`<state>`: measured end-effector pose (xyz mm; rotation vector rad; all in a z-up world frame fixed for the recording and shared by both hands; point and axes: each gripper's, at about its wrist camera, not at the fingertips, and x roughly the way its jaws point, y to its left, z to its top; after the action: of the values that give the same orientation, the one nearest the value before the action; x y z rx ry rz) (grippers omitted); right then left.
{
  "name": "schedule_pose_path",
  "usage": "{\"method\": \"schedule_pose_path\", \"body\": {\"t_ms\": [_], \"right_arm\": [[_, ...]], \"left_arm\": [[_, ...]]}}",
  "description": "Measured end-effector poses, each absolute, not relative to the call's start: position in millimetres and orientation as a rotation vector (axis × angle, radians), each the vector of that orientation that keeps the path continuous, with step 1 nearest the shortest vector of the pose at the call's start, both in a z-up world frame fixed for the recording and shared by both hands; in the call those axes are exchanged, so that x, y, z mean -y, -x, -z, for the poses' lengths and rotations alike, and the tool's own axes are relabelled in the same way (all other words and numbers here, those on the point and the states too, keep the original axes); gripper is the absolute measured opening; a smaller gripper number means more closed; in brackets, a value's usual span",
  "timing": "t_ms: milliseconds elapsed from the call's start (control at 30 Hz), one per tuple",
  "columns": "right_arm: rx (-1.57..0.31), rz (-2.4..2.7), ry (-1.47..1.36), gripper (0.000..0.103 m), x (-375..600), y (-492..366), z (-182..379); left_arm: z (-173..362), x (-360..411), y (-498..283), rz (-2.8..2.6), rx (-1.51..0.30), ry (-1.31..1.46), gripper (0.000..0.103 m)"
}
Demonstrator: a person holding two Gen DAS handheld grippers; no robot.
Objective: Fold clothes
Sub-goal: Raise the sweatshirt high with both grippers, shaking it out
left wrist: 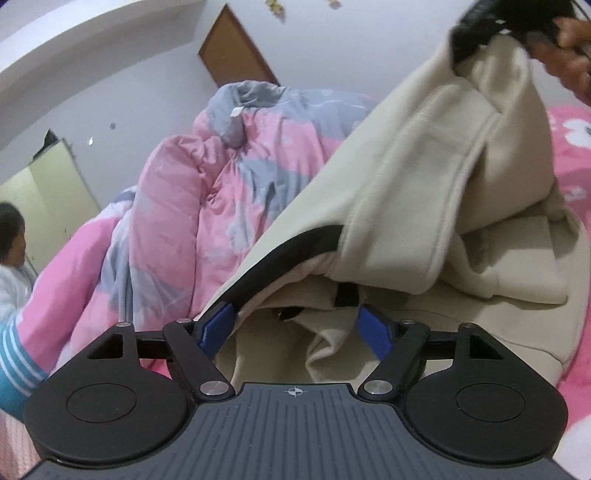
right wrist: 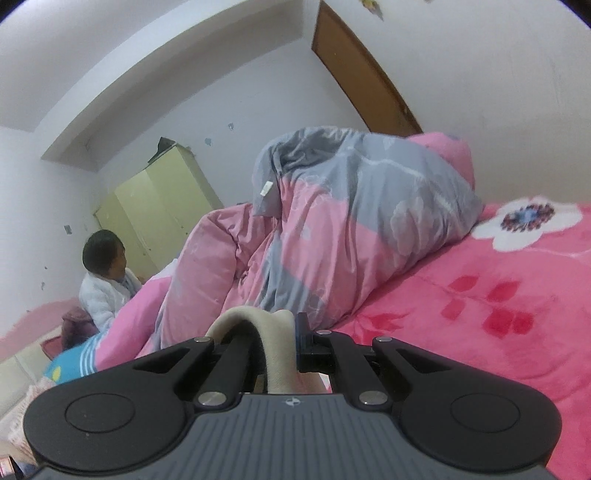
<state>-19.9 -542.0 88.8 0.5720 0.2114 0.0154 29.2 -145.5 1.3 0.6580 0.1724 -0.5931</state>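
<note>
A beige garment (left wrist: 424,177) with a black-trimmed edge (left wrist: 280,251) hangs in front of the left wrist camera. Its top corner is pinched at the upper right by my right gripper (left wrist: 476,26), next to a hand (left wrist: 576,44). My left gripper (left wrist: 295,321) stands open, its blue pads (left wrist: 218,325) wide apart. The garment's lower edge drapes over the fingertips and loose cloth fills the gap. In the right wrist view my right gripper (right wrist: 266,339) is shut on a thick beige fold (right wrist: 255,321) that bulges up between the fingers.
A heaped pink and grey duvet (right wrist: 332,229) lies on the bed behind the garment. A bright pink floral blanket (right wrist: 498,295) covers the bed to the right. A person in white (right wrist: 103,280) sits at the left, near a pale wardrobe (right wrist: 159,206) and a brown door (right wrist: 362,74).
</note>
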Motion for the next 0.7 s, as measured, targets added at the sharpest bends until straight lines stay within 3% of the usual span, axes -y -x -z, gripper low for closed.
{"method": "schedule_pose_path", "body": {"t_ms": [267, 600, 700], "right_arm": [[-0.226, -0.041, -0.615, 0.002, 551.3, 21.7, -81.1], [-0.238, -0.085, -0.614, 0.002, 552.4, 27.7, -73.6], [-0.24, -0.104, -0.608, 0.002, 550.6, 28.3, -71.1]], "left_arm": [[9.0, 180.4, -17.6, 0.417, -0.018, -0.799, 0.083], [19.7, 198.7, -52.7, 0.438, -0.018, -0.803, 0.083], [25.1, 198.4, -60.4, 0.444, -0.041, -0.789, 0.077]]}}
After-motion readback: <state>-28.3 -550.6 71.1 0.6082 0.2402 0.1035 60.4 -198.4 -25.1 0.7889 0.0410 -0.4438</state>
